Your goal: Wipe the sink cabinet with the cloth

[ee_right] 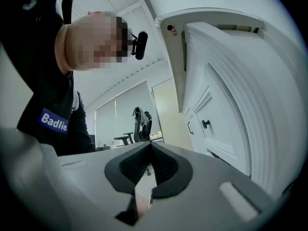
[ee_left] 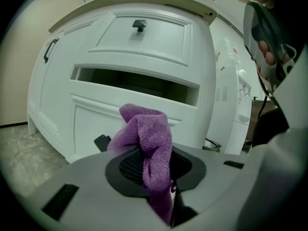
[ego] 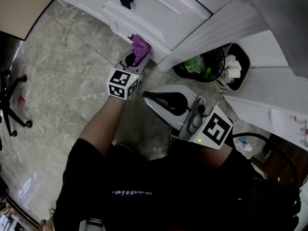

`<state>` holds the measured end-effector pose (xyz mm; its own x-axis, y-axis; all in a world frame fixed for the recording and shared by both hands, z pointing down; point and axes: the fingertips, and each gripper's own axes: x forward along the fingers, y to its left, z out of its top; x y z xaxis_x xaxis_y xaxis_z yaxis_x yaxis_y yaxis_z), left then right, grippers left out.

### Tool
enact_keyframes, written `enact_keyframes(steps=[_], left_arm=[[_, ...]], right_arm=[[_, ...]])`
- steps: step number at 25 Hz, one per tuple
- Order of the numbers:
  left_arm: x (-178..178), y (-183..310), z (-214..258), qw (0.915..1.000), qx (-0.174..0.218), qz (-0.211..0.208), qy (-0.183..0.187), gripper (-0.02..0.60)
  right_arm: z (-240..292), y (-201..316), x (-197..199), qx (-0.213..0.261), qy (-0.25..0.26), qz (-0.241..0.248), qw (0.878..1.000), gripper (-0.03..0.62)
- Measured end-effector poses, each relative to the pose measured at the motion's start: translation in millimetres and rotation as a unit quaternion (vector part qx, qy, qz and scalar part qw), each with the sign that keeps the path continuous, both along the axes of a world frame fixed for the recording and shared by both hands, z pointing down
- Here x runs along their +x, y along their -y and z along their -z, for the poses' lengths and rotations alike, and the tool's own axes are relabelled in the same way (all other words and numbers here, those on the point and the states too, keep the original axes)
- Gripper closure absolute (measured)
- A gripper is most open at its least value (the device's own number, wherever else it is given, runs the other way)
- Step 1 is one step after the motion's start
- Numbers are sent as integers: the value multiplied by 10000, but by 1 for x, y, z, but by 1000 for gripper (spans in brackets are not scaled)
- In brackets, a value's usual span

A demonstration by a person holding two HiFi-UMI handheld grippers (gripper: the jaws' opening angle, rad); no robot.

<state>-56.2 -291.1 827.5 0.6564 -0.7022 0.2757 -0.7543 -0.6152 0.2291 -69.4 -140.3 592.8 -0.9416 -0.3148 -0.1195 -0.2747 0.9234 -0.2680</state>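
My left gripper (ego: 133, 57) is shut on a purple cloth (ego: 140, 47), held at the low front of the white sink cabinet (ego: 159, 13). In the left gripper view the purple cloth (ee_left: 147, 146) bunches up between the jaws, just before the lower panel of the cabinet (ee_left: 120, 57), below a dark open slot (ee_left: 137, 83). My right gripper (ego: 163, 100) hangs back from the cabinet, shut, with nothing in it. In the right gripper view the right gripper (ee_right: 150, 165) points along the cabinet's side (ee_right: 226, 109).
A dark bin (ego: 207, 64) with green and white rubbish stands right of the cabinet, beside a white appliance (ego: 279, 81). An office chair base (ego: 12, 105) sits on the marble floor (ego: 57, 76) at the left. A black knob (ego: 126, 3) sticks out of a drawer.
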Motion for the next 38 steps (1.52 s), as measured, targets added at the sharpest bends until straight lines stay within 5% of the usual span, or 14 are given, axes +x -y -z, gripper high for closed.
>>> enact_keyframes(steps=[16, 19, 24, 28, 38], left_arm=[[51, -46, -8, 9975, -51, -652, -248, 497], [23, -41, -15, 9986, -73, -503, -131, 497], [-78, 4, -28, 9976, -346, 590, -74, 497], [-132, 45, -45, 9922, -448, 1109, 337, 497], [-142, 93, -94, 9854, -726, 1309, 808, 497]], right_arm=[[4, -3, -6, 40, 53, 74, 10000, 597], [5, -4, -4, 30, 51, 35, 10000, 597], [4, -5, 2, 0, 2, -23, 10000, 597], [0, -5, 8, -54, -81, -104, 9999, 597], [-17, -7, 26, -96, -427, -341, 9985, 597]])
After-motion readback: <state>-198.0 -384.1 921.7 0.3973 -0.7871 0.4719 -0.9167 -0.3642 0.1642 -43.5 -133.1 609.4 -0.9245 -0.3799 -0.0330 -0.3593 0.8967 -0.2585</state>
